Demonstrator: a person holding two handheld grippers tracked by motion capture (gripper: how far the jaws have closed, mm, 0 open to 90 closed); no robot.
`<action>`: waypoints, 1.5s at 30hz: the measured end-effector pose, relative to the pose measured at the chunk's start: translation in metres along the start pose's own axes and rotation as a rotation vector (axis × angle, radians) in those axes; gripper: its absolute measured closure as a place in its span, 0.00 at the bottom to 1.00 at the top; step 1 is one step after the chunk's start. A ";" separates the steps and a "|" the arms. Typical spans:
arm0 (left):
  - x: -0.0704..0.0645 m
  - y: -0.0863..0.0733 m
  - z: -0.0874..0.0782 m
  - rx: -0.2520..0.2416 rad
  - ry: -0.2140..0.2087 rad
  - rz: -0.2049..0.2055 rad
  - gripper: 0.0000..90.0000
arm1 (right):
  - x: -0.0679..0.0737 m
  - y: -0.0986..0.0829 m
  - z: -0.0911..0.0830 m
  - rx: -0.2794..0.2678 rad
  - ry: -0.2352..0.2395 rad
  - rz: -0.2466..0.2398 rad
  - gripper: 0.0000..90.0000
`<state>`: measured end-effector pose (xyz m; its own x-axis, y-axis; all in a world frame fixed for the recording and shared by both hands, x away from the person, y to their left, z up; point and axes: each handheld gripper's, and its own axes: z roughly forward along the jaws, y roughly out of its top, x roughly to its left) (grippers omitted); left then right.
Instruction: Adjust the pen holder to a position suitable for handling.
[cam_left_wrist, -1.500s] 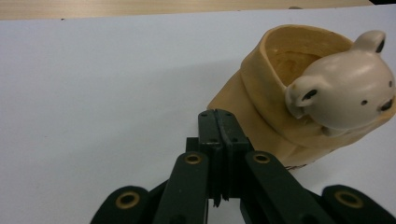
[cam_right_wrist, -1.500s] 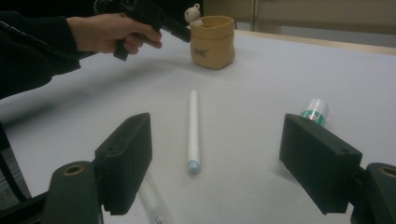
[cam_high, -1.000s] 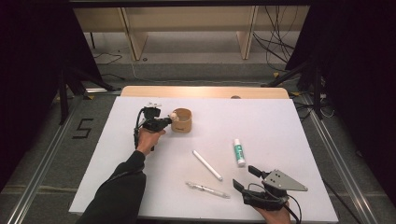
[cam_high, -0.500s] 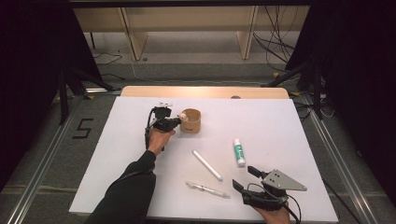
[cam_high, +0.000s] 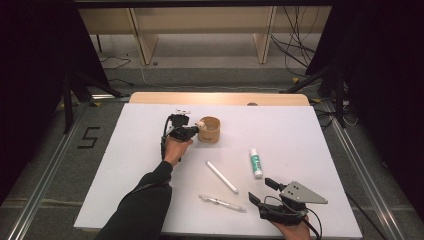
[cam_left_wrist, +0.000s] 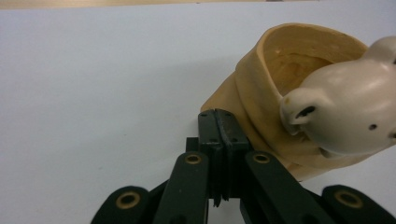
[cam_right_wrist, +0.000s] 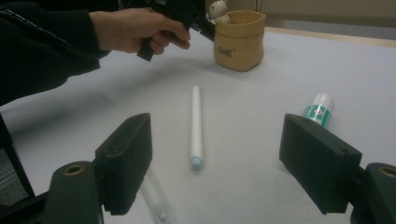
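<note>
Left tongs (cam_high: 192, 131), jaws pressed together on nothing, are now lying against the tan pouch (cam_high: 210, 129) at its 9 o'clock, having travelled rightward with it across the worktop (cam_high: 125, 165) since the earlier frames. A white animal figure (cam_left_wrist: 345, 109) is sitting at the pouch rim. Right tongs (cam_high: 265, 192), wide apart and empty, are resting unchanged at 5 o'clock.

Tan pouch (cam_high: 210, 130), cream bear figure (cam_left_wrist: 345, 114)

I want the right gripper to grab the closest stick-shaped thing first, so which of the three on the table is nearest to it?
The clear pen, lying just left of the right gripper. The white marker and the green-labelled tube lie farther up the table.
</note>
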<state>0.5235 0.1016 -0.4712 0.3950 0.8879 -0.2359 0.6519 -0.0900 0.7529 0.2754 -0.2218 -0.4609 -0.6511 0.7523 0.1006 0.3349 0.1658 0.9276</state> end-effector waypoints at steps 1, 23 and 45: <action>-0.002 0.000 0.001 0.001 -0.004 0.001 0.99 | 0.000 0.000 0.000 0.001 0.000 -0.002 0.29; -0.021 0.001 0.010 0.006 -0.030 0.027 0.99 | 0.000 0.000 0.000 0.001 0.006 0.004 0.29; -0.002 -0.016 -0.041 0.010 -0.110 0.035 0.47 | 0.000 0.002 0.000 0.004 0.008 0.012 0.29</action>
<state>0.4858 0.1194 -0.4576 0.4862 0.8292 -0.2758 0.6428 -0.1255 0.7556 0.2758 -0.2214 -0.4593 -0.6524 0.7492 0.1147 0.3457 0.1594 0.9247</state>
